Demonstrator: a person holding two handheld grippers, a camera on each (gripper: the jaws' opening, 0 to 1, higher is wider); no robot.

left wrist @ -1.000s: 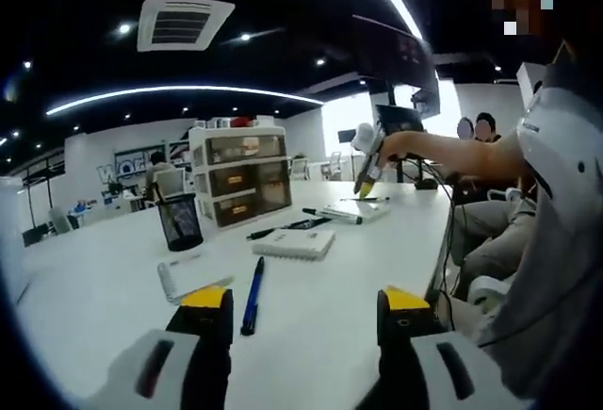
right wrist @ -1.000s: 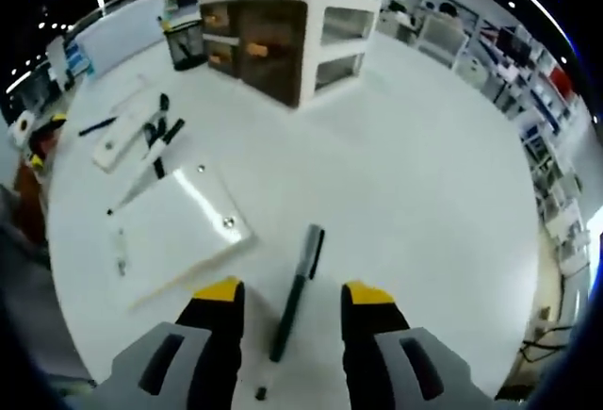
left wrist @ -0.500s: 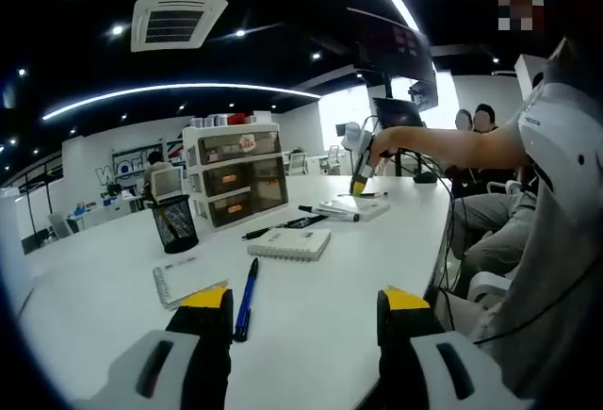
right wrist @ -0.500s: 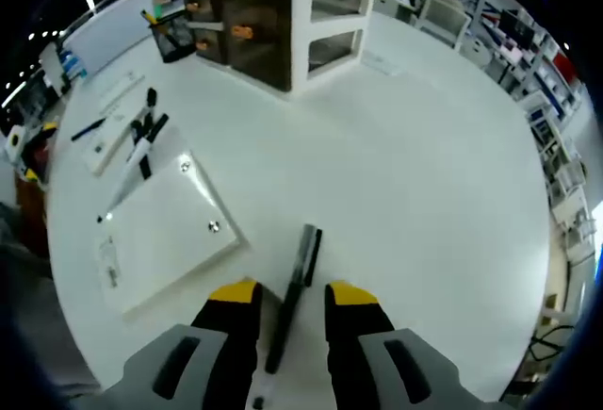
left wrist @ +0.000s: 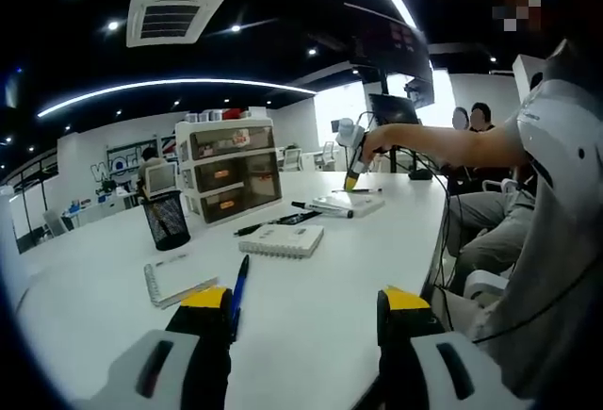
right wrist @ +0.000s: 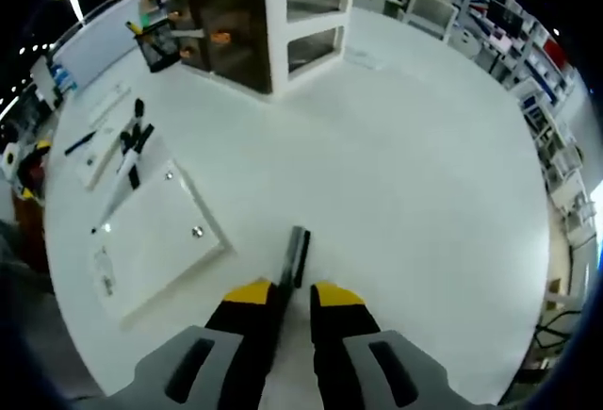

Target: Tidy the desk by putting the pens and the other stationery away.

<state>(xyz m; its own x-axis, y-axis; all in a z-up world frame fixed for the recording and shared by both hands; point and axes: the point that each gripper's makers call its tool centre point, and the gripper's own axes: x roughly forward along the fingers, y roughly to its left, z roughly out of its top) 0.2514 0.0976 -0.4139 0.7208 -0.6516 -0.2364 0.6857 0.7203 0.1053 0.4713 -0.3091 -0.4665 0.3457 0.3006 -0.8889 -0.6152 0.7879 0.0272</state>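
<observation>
Right gripper (right wrist: 291,289) jaws just went from spread wide to pinching the black marker (right wrist: 294,257) at bottom center of its view, so that grab looks done. Left gripper (left wrist: 303,299) is spread over the desk (left wrist: 311,287), blue pen (left wrist: 236,289) by its left jaw, lower left.

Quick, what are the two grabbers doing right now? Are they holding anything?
Left gripper: open, holding nothing, a blue pen by its left jaw.
Right gripper: shut on the black marker.

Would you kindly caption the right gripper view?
Right gripper closed on a dark pen above the white desk.
</observation>
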